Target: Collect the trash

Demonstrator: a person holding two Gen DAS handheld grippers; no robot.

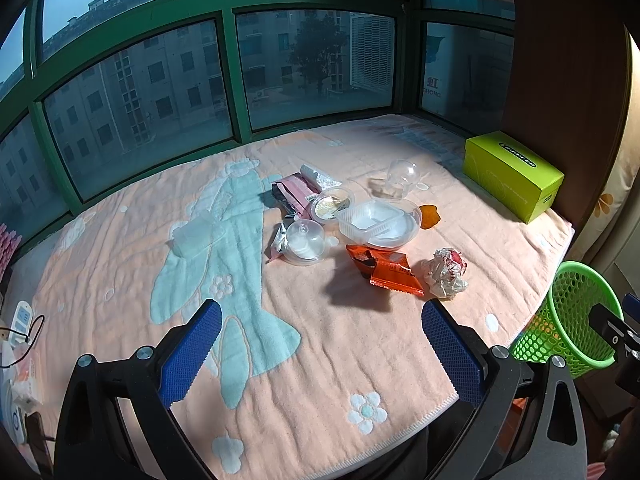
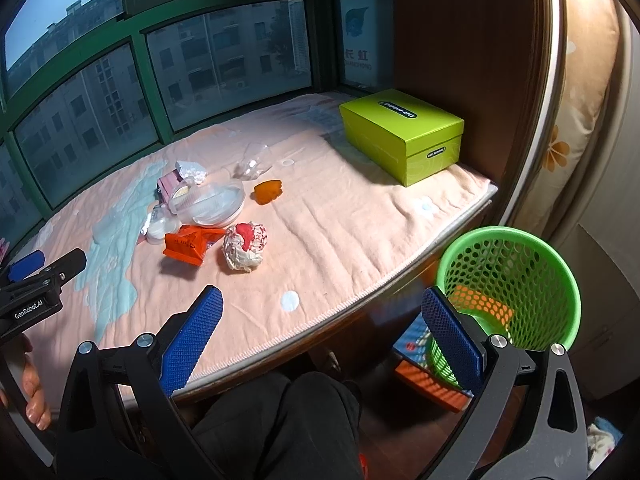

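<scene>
Trash lies in a heap on a pink blanket [image 1: 320,340]: an orange wrapper [image 1: 386,272] [image 2: 190,244], a crumpled white and red paper ball [image 1: 446,274] [image 2: 245,246], clear plastic trays and cups [image 1: 378,222] [image 2: 208,202], a pink packet [image 1: 298,190] and an amber plastic piece [image 1: 430,216] [image 2: 269,191]. A green mesh basket [image 1: 568,320] [image 2: 510,288] stands off the blanket's right edge. My left gripper [image 1: 322,344] hangs open above the blanket, short of the heap. My right gripper [image 2: 322,336] is open over the blanket's edge, beside the basket. Nothing is between either pair of fingers.
A lime green box [image 1: 514,174] [image 2: 402,134] sits at the far right by a brown wooden wall. Green-framed windows close the far side. A person's dark-trousered legs [image 2: 288,420] are under the right gripper. Small gadgets and a cable [image 1: 22,332] lie off the blanket's left edge.
</scene>
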